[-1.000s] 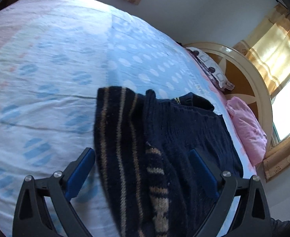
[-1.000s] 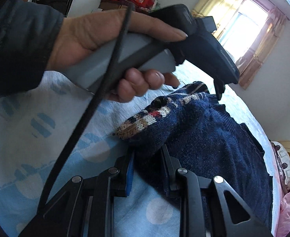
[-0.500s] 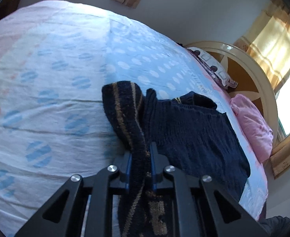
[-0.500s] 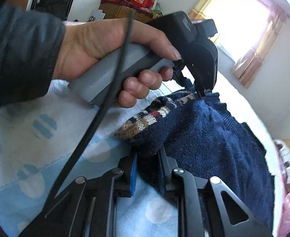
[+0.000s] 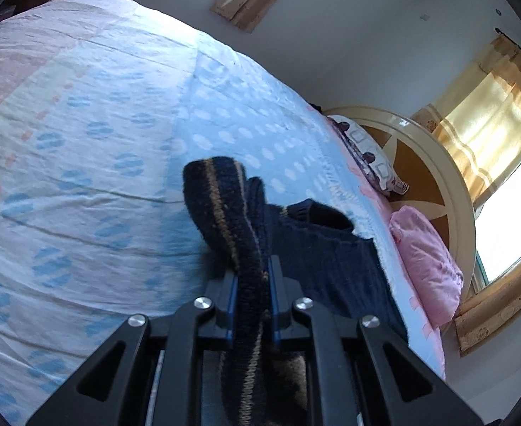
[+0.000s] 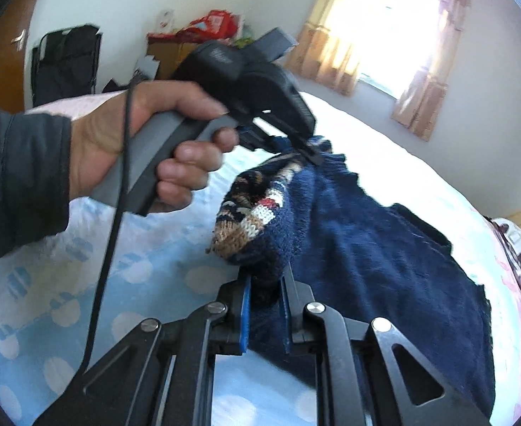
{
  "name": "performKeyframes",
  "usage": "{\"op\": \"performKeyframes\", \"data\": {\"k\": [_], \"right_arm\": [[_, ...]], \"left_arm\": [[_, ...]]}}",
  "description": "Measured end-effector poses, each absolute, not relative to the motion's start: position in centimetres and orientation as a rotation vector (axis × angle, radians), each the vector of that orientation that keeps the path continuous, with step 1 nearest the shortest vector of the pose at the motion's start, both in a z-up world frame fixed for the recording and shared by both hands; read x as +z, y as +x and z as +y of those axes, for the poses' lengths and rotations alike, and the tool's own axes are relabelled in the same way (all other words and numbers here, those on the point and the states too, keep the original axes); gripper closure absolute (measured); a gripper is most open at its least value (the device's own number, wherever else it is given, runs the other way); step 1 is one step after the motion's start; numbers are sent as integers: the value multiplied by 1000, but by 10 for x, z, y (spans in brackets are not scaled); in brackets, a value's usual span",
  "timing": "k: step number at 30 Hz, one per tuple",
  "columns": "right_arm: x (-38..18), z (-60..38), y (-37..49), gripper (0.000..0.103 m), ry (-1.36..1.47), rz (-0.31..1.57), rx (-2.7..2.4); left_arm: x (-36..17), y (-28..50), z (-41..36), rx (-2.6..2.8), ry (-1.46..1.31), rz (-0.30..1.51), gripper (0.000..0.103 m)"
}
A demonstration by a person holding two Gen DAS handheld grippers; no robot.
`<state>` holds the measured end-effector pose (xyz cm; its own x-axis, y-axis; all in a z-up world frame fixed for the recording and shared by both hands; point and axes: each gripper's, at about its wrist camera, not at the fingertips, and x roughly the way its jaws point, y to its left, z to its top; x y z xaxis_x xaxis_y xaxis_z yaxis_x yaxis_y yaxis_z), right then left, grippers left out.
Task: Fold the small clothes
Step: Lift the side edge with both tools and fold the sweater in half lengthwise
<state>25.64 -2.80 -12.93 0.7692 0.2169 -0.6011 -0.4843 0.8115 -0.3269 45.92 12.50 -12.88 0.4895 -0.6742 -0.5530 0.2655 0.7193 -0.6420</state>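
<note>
In the right wrist view, the person's left hand (image 6: 136, 149) and the left gripper (image 6: 310, 151) it's holding fill the upper left of the frame and block a good chunk of the bed behind them, with a black cable (image 6: 109, 234) dangling down the left side. That left gripper is clamped on the striped edge of the navy sweater (image 6: 373, 262) near frame centre. The right gripper (image 6: 264, 305) at bottom centre is pinched shut on a patterned fold of the same sweater, which spreads toward the lower right.

In the left wrist view, the sweater (image 5: 324, 259) sits just right of centre on a blue dotted sheet (image 5: 93, 163). There's a pink pillow (image 5: 427, 262) and a patterned pillow (image 5: 366, 156) at right by the round headboard (image 5: 434, 177). Yellow curtains (image 5: 487, 120) are at upper right, and a black bag (image 6: 65, 64) is against the wall at upper left of the right view.
</note>
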Motion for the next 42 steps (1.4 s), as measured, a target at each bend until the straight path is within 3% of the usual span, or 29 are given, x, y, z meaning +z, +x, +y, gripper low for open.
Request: {"op": "performKeyframes", "data": {"k": [12, 25, 42], "right_arm": [[-86, -106, 242, 91, -372, 478, 306], [-64, -213, 232, 93, -191, 452, 193], [-93, -330, 227, 94, 32, 571, 47]], "left_arm": [[-67, 453, 50, -667, -525, 781, 89], [-38, 459, -61, -766, -413, 798, 89], [-81, 464, -191, -831, -225, 940, 89]]}}
